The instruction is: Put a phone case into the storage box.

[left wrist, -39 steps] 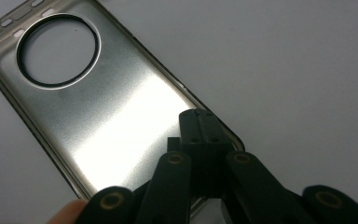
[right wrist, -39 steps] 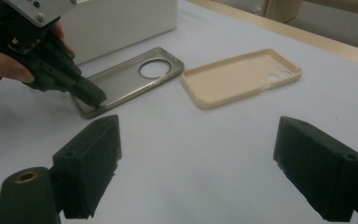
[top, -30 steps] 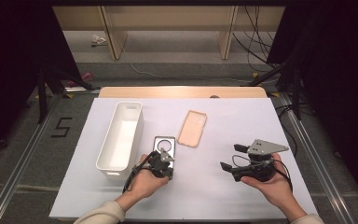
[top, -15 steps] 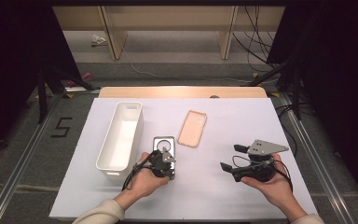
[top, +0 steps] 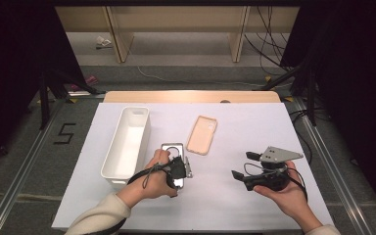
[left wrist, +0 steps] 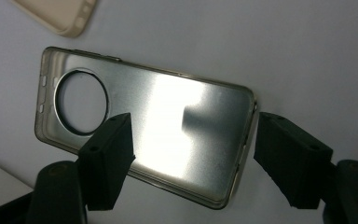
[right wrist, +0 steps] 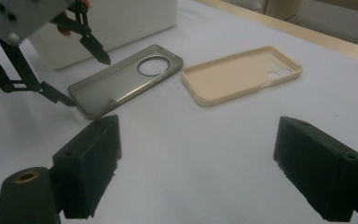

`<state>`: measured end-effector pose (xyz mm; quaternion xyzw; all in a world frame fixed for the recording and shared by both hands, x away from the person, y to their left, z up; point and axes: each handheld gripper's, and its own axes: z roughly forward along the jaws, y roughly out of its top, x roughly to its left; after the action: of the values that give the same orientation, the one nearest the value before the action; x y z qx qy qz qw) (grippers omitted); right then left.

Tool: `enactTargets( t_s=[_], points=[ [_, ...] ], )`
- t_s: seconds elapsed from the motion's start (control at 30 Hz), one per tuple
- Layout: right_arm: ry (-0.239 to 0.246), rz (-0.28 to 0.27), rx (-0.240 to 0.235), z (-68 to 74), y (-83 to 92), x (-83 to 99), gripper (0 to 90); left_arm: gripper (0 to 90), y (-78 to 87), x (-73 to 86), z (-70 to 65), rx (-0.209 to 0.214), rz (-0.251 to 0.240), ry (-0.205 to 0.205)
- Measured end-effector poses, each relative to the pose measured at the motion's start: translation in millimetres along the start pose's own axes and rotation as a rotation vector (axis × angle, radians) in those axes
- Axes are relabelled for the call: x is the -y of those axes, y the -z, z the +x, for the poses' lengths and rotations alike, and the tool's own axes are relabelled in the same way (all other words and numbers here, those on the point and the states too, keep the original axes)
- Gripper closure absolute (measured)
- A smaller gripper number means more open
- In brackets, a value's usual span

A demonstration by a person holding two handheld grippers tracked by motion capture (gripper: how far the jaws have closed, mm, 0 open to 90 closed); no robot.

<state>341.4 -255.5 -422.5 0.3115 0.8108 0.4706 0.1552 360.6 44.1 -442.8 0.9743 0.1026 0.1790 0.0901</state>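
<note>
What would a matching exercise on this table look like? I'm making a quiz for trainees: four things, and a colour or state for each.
Things:
1. bin
2. grey case
3. beige case
4. right gripper

Descriptions:
A. lies inside up, between the left gripper's open jaws
B. white, long, empty
C. open, held over bare table
D. pale, lies near the table's middle, apart from both grippers

Pairs: 1-B, 2-A, 3-D, 4-C
</note>
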Motion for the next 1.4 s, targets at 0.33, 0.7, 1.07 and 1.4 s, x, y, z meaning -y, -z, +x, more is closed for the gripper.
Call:
enactTargets(
  t_s=[0.33, 0.7, 1.07, 1.4],
  points=[
    [0.001, 0.001, -0.003, 0.1, -0.2, 0.1, 15.7, 30.0, -11.6, -1.8, -4.7, 0.026, 0.072, -0.097],
    [0.001, 0.001, -0.002, 0.3, -0.3, 0.0, 15.6, 32.8, -12.3, 2.9, -0.9, 0.013, 0.100, -0.128],
    [0.000, 0.001, -0.003, 0.3, -0.2, 0.1, 15.6, 36.8, -16.9, 4.6, -0.8, 0.039, 0.097, -0.144],
    [0.000, 0.000, -0.004, 0.3, 0.1, 0.0, 15.6, 46.9, -16.8, 3.5, 1.6, 0.102, 0.108, -0.165]
  ],
)
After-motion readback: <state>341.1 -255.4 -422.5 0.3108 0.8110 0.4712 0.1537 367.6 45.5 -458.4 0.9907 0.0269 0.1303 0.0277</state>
